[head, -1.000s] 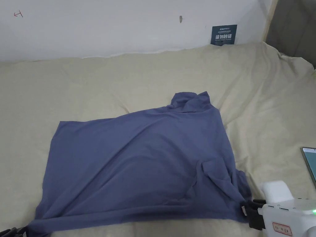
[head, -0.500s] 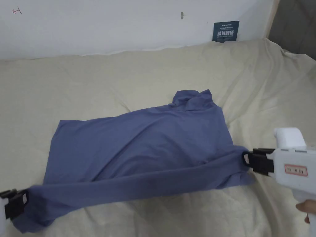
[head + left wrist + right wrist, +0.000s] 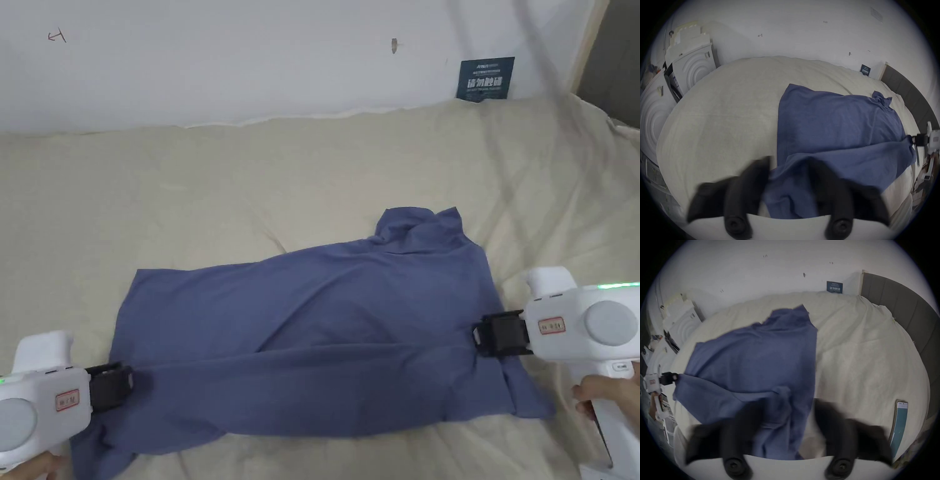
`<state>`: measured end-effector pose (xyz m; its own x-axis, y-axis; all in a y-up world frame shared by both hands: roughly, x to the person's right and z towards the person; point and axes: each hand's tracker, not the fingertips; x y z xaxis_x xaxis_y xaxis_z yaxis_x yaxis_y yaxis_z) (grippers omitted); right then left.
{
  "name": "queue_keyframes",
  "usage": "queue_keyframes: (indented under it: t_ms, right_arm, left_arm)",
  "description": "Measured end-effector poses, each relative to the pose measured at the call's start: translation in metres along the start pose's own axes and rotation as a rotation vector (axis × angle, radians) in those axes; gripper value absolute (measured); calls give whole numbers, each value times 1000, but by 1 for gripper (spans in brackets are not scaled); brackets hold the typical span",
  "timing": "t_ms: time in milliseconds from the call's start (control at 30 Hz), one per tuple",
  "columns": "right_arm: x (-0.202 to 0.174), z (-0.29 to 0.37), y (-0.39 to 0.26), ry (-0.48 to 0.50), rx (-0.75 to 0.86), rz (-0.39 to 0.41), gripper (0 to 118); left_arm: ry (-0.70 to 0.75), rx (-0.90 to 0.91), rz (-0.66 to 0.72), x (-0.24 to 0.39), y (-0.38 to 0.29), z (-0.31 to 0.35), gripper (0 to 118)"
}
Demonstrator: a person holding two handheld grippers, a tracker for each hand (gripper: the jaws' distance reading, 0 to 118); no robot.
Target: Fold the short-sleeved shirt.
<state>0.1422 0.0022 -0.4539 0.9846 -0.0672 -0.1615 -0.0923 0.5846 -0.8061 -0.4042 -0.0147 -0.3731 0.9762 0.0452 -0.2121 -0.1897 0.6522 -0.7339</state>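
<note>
The blue short-sleeved shirt (image 3: 325, 331) was spread across a beige bedsheet (image 3: 250, 181), its near edge lifted and carried over the rest as a long fold. In the head view the left gripper (image 3: 128, 384) was met by the fold's left end and the right gripper (image 3: 480, 334) by its right end, the cloth drawn taut between them. From the head view and from each gripper's camera on the other, the black jaws appeared closed onto the fabric, with no gap seen.

In the left gripper view the gripper's own jaws were smeared by motion blur, with shirt cloth bunched between them (image 3: 786, 191); how far apart they stood could not be judged there. The same blur lay over the right gripper's own jaws, where cloth hung between them (image 3: 779, 426). The shirt's collar end (image 3: 419, 225) lay crumpled at the far right, its shape hard to make out. A phone (image 3: 899, 425) lay on the sheet to the right, well apart from the shirt.
</note>
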Motion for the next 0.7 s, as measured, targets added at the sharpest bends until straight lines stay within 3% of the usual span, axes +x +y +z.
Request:
queue_keyframes:
  t_ms: [33, 67, 100, 267, 367, 433, 500, 533, 567, 600, 633, 700]
  right_arm:
    - [-1, 1, -4, -2, 23, 1, 111]
    - [1, 8, -6, -1, 61, -4, 117]
    - [2, 15, -7, 26, 73, -11, 116]
    - [-6, 62, -19, 71, 160, -25, 113]
    - [-16, 96, -28, 206, 182, -75, 110]
    - [-30, 119, -38, 292, 241, -77, 95]
    - [-45, 134, -50, 299, 269, -17, 61]
    - [-55, 137, -56, 276, 275, 5, 27]
    - [-62, 139, -61, 267, 266, 11, 6]
    - [-66, 135, -66, 270, 261, -2, 3]
    - [-69, 134, -71, 293, 251, -37, 0]
    - [-73, 133, -78, 353, 214, -73, 0]
  left_arm:
    - [4, 54, 40, -1, -2, 6, 91]
    - [-23, 90, 52, -3, -4, 12, 107]
    - [-51, 109, 61, 0, -5, 28, 111]
    - [-65, 113, 35, -6, -18, 66, 111]
    - [-65, 127, -14, -1, -38, 100, 110]
    - [-62, 122, -36, 1, -53, 120, 108]
    - [-61, 130, -39, 9, -69, 140, 92]
    - [-70, 141, -35, 9, -79, 146, 71]
    - [-72, 142, -28, 10, -85, 148, 48]
    - [-63, 128, -23, 11, -92, 148, 17]
    - [-38, 91, -36, 11, -100, 142, 3]
    - [7, 29, -84, 13, -114, 134, 0]
